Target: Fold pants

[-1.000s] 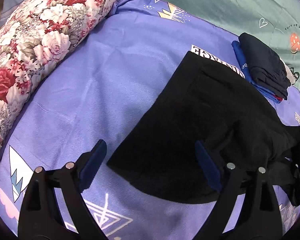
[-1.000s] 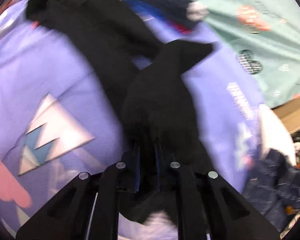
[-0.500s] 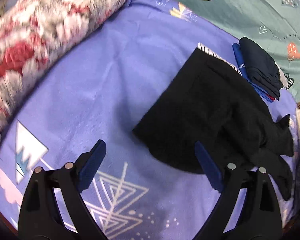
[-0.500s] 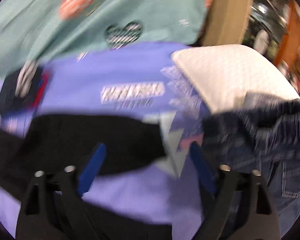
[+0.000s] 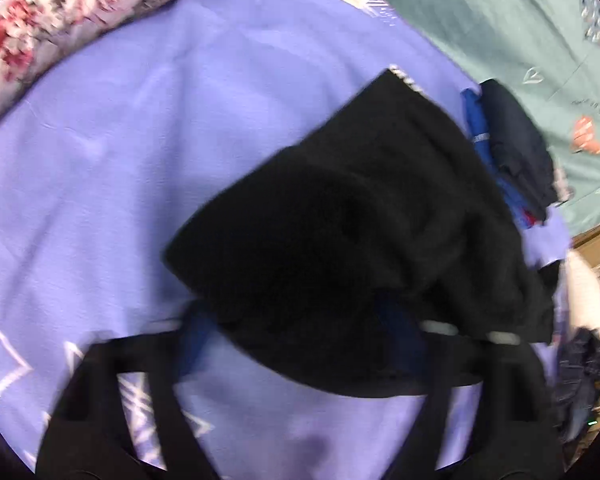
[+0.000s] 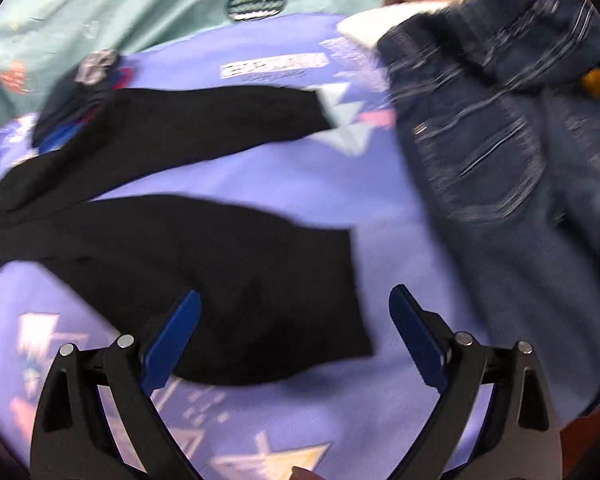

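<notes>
Since a second ago my right gripper (image 6: 294,336) has let go of the black pants (image 5: 340,232) and swung round; its blue pads now stand wide apart, released, over the cuff end of the nearer leg. My left gripper (image 5: 300,340) has moved in closer, and the near edge of the pants now lies across the gap between its spread fingers; the frame is blurred, and I cannot tell whether any pad touches the cloth.

In the left wrist view the pants fill the centre and right of the frame on the purple sheet (image 5: 120,140). Open sheet runs across the left half up to the floral pillow (image 5: 60,8) at upper left. A folded stack of dark clothes (image 5: 512,148) sits just beside the pants' upper right edge.

In the right wrist view the two legs (image 6: 204,264) lie parted, a wedge of bare sheet between them at centre. Blue jeans (image 6: 500,140) crowd the right side, near the cuffs but apart from them. Teal bedding (image 6: 140,8) borders the top.
</notes>
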### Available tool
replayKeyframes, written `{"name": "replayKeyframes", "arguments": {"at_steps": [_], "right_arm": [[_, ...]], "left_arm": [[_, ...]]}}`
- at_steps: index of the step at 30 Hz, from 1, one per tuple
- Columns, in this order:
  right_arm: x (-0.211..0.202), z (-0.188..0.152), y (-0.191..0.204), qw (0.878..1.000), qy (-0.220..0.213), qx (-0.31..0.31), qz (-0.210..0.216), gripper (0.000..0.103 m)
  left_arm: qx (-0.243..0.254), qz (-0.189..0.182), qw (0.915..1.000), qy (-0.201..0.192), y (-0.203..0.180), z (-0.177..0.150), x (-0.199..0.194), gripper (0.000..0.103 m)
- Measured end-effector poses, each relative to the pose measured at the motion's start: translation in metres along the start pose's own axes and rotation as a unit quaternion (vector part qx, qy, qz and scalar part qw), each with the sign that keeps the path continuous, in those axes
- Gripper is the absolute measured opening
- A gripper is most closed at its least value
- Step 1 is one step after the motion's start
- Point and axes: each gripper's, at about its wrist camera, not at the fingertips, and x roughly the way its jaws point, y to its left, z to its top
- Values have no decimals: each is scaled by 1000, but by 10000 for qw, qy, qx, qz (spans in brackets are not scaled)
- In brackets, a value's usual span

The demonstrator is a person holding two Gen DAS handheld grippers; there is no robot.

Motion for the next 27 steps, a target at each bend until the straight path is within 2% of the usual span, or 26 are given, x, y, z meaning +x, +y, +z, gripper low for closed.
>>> {"name": "replayKeyframes", "arguments": {"at_steps": [1,2,5,7,8,9,11,12,13,14,15,16,17,20,23,27], "right_arm": [[-1,0,-3,10000,-1,52,-81,94],[-3,0,-7,9998,-21,137,-106,94],[-7,-4,-19,9992,-9,396,81,94],[-5,-7,-23,9988,74,465,130,94],[-3,-8,-24,9987,117,474,167,94],[1,-10,-24,9985,161,480,209,94],[10,-13,-20,9983,319,429,225,90],[19,-12,-16,9981,464,365,159,81],[26,-12,-14,9975,619,332,4,61],[35,-12,-13,9960,791,343,-215,47],[34,-11,-14,9964,742,388,-162,41],[31,-8,-15,9966,693,452,43,19],[25,-5,-16,9962,658,523,206,16],[-5,5,-17,9976,210,533,378,16],[-38,17,-22,9960,-192,652,588,16],[-98,34,-31,9914,-840,721,704,16]], "left_arm": [[47,-158,9999,2,-5,-1,-1,22],[215,-220,9995,-24,-13,-4,-4,21],[588,-102,9982,-67,-26,-11,-3,21],[533,-59,9986,37,-24,-10,5,33],[425,-60,9991,52,-20,-8,9,46],[352,-138,9993,-6,-17,-6,12,49],[385,-152,9991,-92,-21,-2,17,48],[395,-146,9991,-106,-23,0,18,47],[355,-222,9991,-46,-25,2,21,22],[286,-425,9986,112,-25,2,23,15],[291,-421,9987,62,-27,-1,17,15],[373,-469,9982,4,-32,-2,9,14],[458,-568,9973,-86,-37,-4,-3,14],[589,-922,9931,-417,-46,-2,-51,14],[731,-1085,9892,-666,-51,-1,-98,14],[738,-1192,9875,-715,-40,-11,-146,14]]}}
